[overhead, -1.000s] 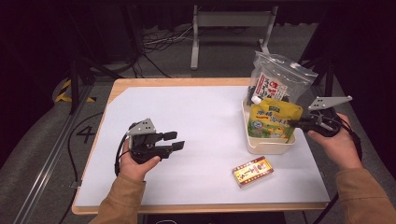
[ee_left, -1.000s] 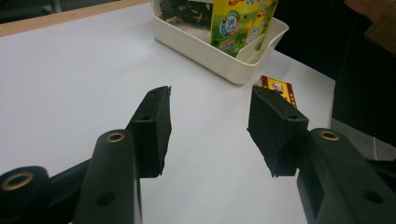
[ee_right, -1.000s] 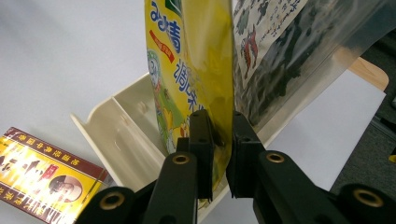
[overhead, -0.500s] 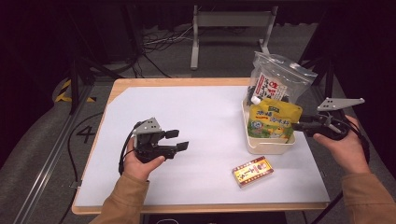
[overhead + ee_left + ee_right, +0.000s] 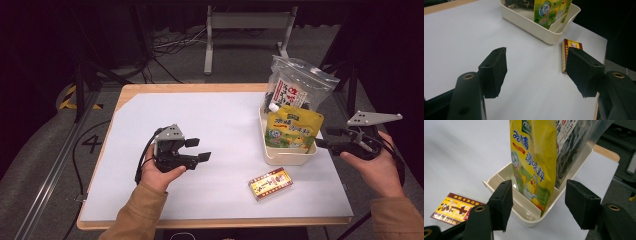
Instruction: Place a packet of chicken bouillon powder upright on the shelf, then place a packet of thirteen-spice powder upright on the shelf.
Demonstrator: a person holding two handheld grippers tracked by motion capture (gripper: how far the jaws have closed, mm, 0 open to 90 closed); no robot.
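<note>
Lab: dark floor, loose cables [image 5: 167, 46], metal stand [image 5: 245, 22]

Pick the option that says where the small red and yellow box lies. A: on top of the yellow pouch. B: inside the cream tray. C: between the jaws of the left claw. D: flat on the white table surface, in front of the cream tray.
D: the small red and yellow box lies flat on the white table surface, just outside the cream tray that holds the yellow pouch, apart from both claws.
</note>
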